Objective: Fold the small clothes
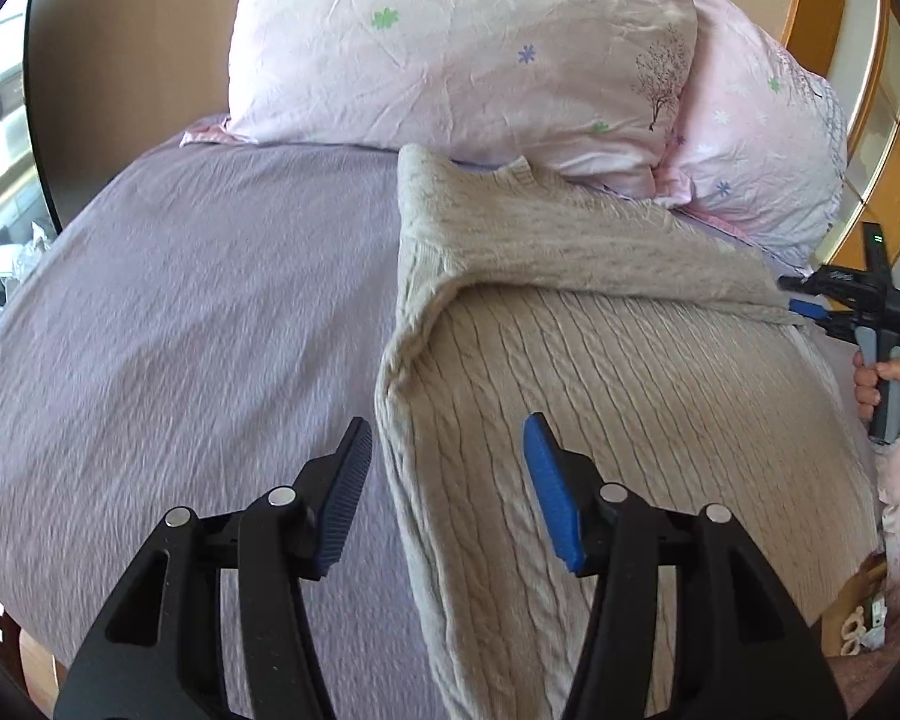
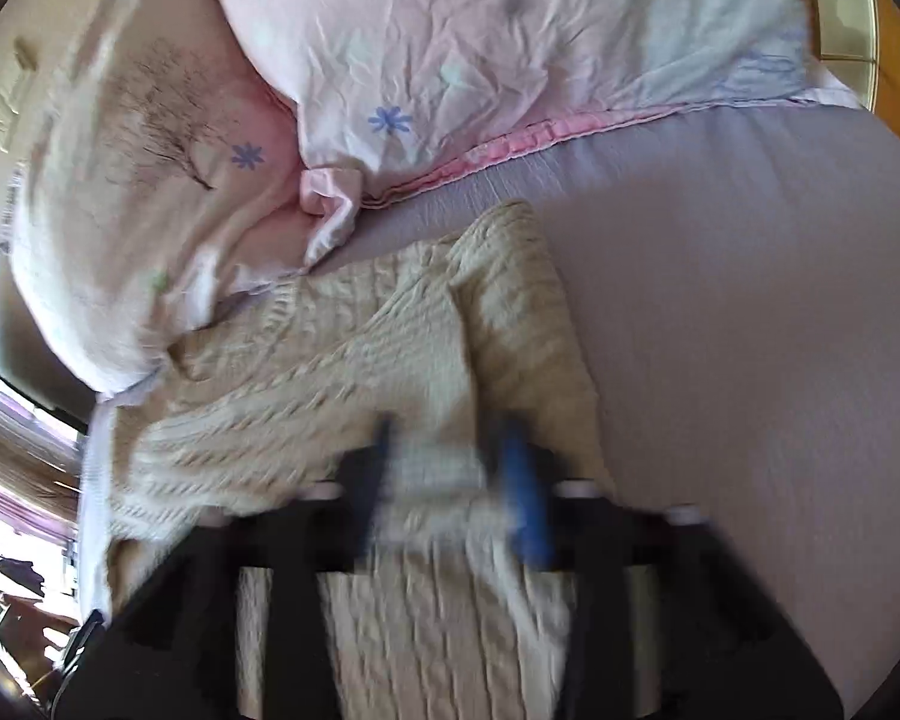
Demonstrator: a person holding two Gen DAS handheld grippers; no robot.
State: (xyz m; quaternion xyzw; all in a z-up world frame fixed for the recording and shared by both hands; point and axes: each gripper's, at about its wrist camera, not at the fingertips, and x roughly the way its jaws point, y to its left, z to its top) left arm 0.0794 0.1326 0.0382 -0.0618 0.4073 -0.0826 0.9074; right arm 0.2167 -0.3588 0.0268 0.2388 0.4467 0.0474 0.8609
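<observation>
From your left wrist, the left claw (image 1: 447,492) hung wide open, empty, above the sweater's (image 1: 600,396) folded side near the bed's (image 1: 180,300) head. From your right wrist, the blurred right claw (image 2: 450,486) pinched its sleeve; folds remained.

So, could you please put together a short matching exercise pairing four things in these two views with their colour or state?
Things:
1. sweater
2. bedsheet
3. left gripper
4. pillows

States:
A. lavender, spread flat
B. open over the knit's edge
C. beige cable knit, partly folded
D. pink, flower print

Pairs: 1-C, 2-A, 3-B, 4-D
</observation>
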